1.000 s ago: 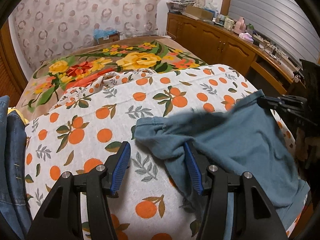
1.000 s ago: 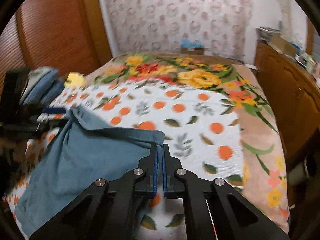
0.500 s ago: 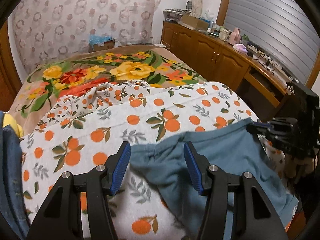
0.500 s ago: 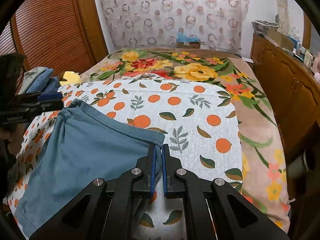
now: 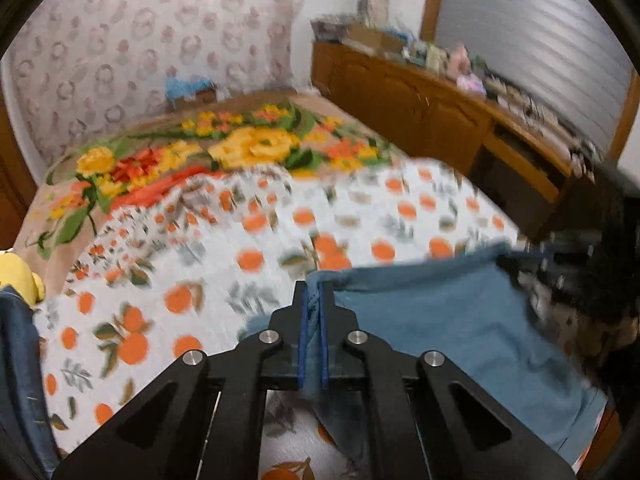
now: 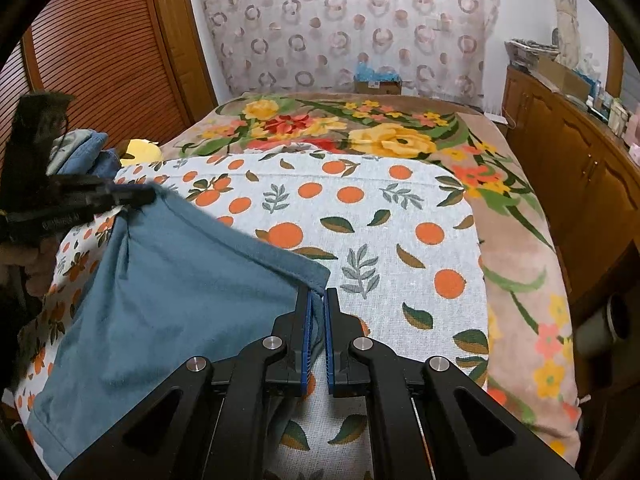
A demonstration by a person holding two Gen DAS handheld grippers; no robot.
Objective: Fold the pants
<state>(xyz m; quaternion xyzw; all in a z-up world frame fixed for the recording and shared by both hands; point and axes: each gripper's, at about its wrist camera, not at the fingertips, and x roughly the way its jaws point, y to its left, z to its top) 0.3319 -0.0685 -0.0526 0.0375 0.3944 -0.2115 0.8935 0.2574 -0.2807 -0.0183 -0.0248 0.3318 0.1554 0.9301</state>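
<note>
Blue pants [image 6: 168, 300] spread on the orange-print sheet [image 6: 360, 216] at the near edge of the bed, toward its left side. Left gripper [image 5: 314, 292] clenched on one top corner of the pants, cloth pinched between its blue pads; this view is blurred. Right gripper [image 6: 318, 298] clenched on the other top corner. Top edge stretched between the two. Denim pile [image 6: 86, 152] at the sheet's left edge. Flowered blanket [image 6: 360, 128] covers the far end.
</note>
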